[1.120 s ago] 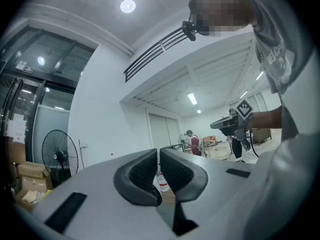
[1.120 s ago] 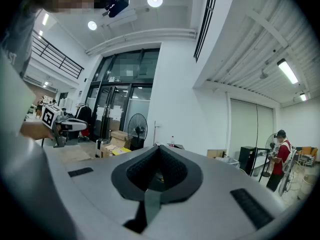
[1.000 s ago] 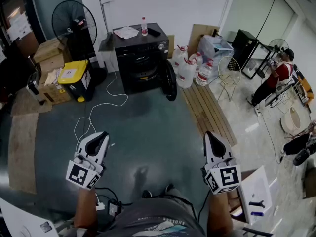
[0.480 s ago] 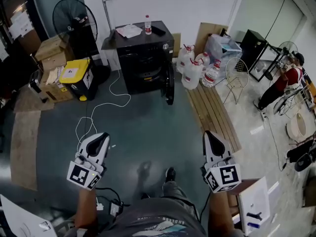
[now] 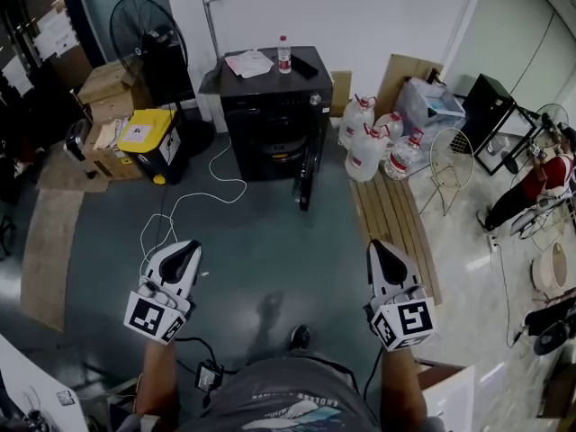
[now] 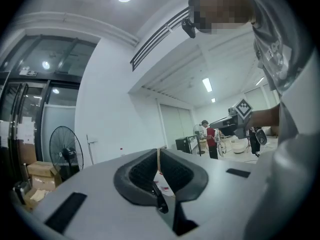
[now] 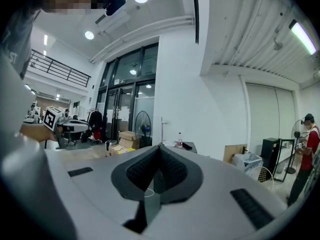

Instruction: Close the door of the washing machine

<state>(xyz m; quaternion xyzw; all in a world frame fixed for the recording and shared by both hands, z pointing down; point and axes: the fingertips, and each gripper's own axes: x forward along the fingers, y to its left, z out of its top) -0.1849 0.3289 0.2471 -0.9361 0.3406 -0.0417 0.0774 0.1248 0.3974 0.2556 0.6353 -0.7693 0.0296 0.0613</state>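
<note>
A black washing machine (image 5: 268, 120) stands against the far white wall in the head view, well ahead of both grippers. Its round door (image 5: 308, 175) hangs open to the right, edge-on to me. A bottle (image 5: 284, 54) and papers lie on its top. My left gripper (image 5: 186, 254) is shut and empty at the lower left above the floor. My right gripper (image 5: 375, 251) is shut and empty at the lower right. In the left gripper view the left gripper (image 6: 158, 155) has its jaws together; in the right gripper view the right gripper (image 7: 160, 151) points level toward the machine's top (image 7: 185, 146).
A white cable (image 5: 193, 199) snakes across the grey floor between me and the machine. A standing fan (image 5: 148, 34), cardboard boxes and a yellow-lidded bin (image 5: 149, 142) stand left of it. Water jugs (image 5: 369, 142) and a wooden pallet (image 5: 394, 223) lie to the right. A person (image 5: 540, 183) stands far right.
Both grippers and the head view have advanced toward the washing machine, which now sits more centred in the frame. The jaws stayed shut.
</note>
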